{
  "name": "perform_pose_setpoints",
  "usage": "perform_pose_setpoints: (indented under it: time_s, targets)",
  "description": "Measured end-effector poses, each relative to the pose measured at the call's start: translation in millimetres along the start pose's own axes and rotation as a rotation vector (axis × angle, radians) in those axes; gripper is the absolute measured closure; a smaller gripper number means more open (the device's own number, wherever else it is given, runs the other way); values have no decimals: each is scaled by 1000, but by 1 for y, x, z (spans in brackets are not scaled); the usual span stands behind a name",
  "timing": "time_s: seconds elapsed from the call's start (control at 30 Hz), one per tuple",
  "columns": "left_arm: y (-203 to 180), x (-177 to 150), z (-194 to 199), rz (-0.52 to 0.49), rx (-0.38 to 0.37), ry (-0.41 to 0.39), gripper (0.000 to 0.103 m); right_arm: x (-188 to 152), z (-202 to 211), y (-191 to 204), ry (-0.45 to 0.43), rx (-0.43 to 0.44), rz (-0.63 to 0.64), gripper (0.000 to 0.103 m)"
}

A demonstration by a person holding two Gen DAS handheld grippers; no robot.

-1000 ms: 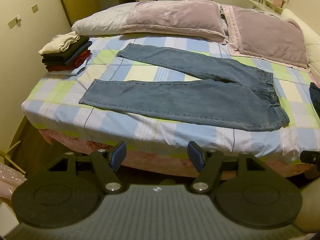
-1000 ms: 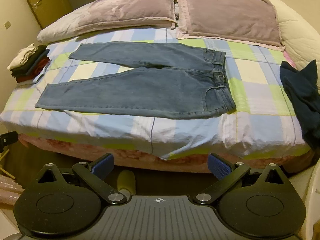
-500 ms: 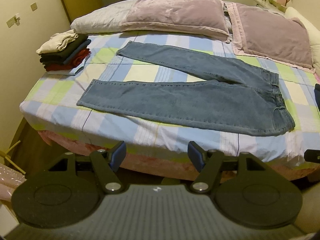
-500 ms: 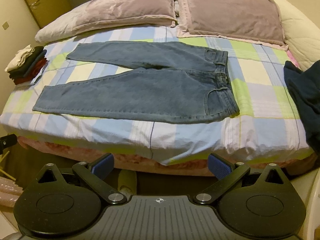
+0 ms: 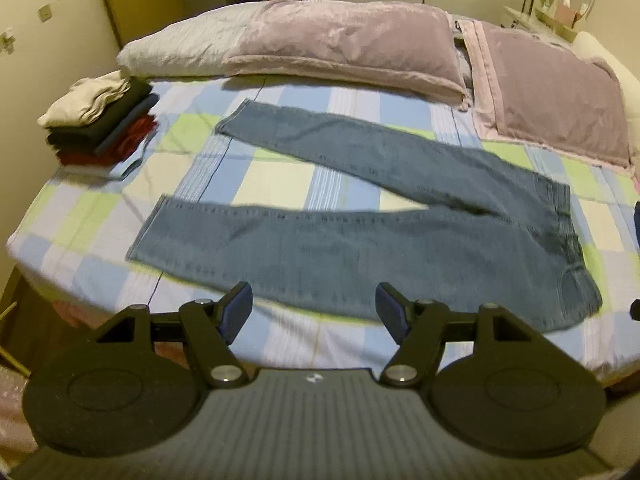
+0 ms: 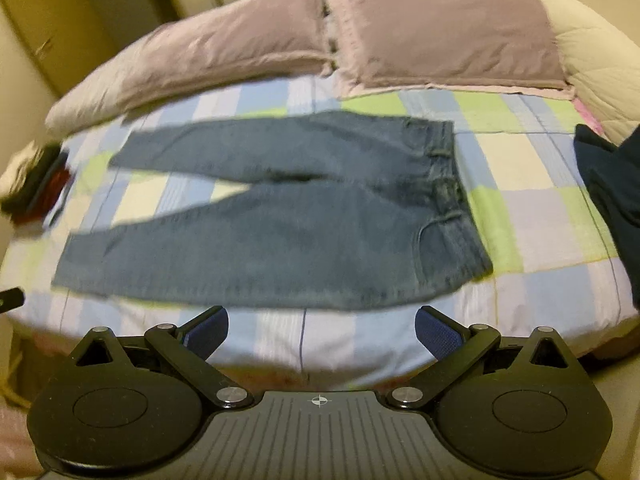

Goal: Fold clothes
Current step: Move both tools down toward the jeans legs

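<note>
Both tongs, left [image 5: 314, 312] and right [image 6: 322, 332], gape above jeans' [image 5: 360, 248] near edge.

You see faded blue jeans [image 5: 360, 248] on a sheet [image 5: 276, 176] checked in pale blue, lime green, cream and lilac. Your pillows [image 5: 344, 44] are mauve. The stack [image 5: 100, 120] runs cream, black, teal, red. A navy garment [image 6: 612, 184] lies right.

Dim warm indoor light, soft shadows, heavy fisheye bending at edges, right wrist view motion-blurred
</note>
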State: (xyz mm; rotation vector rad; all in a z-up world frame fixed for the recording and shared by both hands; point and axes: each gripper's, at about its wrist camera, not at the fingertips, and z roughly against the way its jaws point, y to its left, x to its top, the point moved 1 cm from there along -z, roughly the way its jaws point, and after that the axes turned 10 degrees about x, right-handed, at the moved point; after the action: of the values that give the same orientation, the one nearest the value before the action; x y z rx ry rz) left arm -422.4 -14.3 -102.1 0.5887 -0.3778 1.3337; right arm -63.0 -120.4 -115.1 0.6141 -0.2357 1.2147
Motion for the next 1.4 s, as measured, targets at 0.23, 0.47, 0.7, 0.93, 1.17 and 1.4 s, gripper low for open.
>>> perform_pose_setpoints:
  time_s: [0.23,0.47,0.7,0.93,1.17,1.4]
  targets:
    - [12,83,-61,-102,-89,-27,39,45,-17,-13,-40,-101,-106,1]
    - [3,130,-116,-186,-173,-37,39,69,-31,-28,-73,-198,-279,1]
    - [-4,134,-163,-224,-213,36,39,72,-53,-45,-42,-167,-418,3]
    - [-10,137,-198,-233,-225,58,40,84,-98,-57,14,-114,-434,43]
    - [-38,140,-235,-227,-237,59,44,113,-150,-89,23,-74,-383,51]
    - [-102,141,-288,-313,-282,39,44,139,-224,-148,60,-36,-333,53]
